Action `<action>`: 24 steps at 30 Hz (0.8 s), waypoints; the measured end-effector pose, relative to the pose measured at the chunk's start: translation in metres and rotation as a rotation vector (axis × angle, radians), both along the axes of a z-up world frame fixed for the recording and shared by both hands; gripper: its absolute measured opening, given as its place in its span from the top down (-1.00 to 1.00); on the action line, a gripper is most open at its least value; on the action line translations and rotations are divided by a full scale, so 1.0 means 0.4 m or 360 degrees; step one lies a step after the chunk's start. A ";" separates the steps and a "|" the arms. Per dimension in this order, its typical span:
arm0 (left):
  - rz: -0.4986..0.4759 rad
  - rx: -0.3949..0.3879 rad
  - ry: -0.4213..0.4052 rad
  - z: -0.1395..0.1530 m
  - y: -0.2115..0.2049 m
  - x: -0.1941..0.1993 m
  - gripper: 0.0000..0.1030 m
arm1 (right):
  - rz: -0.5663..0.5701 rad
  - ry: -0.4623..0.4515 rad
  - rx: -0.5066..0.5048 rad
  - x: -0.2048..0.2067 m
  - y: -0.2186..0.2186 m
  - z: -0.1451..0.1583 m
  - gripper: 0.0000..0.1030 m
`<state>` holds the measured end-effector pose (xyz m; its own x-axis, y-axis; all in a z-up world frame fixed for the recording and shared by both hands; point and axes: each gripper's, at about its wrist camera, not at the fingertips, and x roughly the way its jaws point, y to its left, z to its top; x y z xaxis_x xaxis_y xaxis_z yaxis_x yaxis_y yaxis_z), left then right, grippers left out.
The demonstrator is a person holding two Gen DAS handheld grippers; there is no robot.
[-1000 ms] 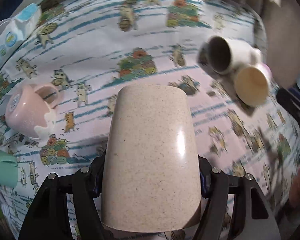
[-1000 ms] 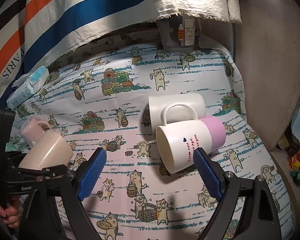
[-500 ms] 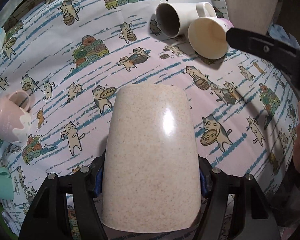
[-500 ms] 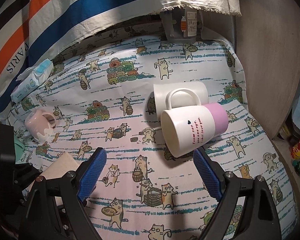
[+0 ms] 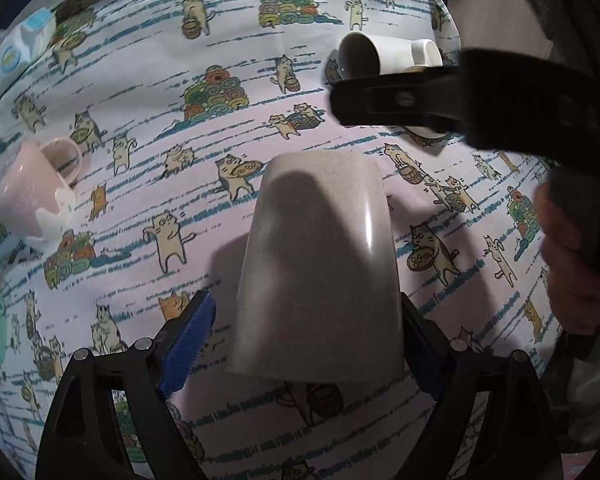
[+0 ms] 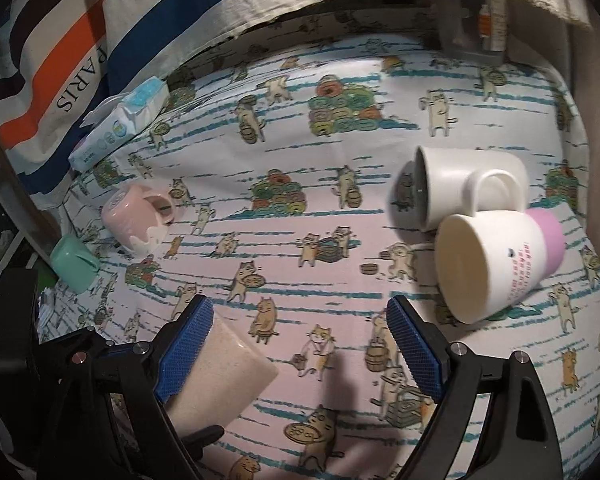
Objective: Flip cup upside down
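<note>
A speckled beige cup [image 5: 320,264] stands upside down on the cat-print cloth [image 5: 220,92], its base up. My left gripper [image 5: 304,340] is open around it, with a gap between the blue left pad and the cup wall. The cup also shows at the lower left of the right wrist view [image 6: 224,376]. My right gripper [image 6: 300,344] is open and empty above the cloth. A white mug [image 6: 468,184] and a white-and-pink mug [image 6: 496,256] lie on their sides at the right, touching.
A pink cup [image 6: 136,220] and a green cup [image 6: 74,264] stand upside down at the left. A wipes pack [image 6: 120,124] lies by the striped cloth [image 6: 100,20] at the back. The right gripper's arm [image 5: 460,100] crosses the left wrist view.
The left gripper has opened and let go of the beige cup, which now stands upside down on the cloth. The right gripper has moved in closer above the cup.
</note>
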<state>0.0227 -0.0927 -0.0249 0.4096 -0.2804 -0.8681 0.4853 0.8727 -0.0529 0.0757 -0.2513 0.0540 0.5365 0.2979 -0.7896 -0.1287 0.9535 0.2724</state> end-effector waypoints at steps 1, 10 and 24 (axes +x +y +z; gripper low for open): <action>0.0010 -0.0012 0.0007 -0.002 0.006 0.000 -0.68 | 0.0037 0.0024 0.0008 0.016 0.017 -0.005 -0.75; 0.0101 -0.0049 0.0037 -0.010 0.074 -0.003 -0.68 | 0.0209 0.0190 0.0007 0.115 0.120 -0.066 -0.74; 0.0390 -0.0223 0.0056 -0.022 0.216 0.008 -0.68 | 0.0203 0.0262 -0.0075 0.074 0.067 -0.090 -0.74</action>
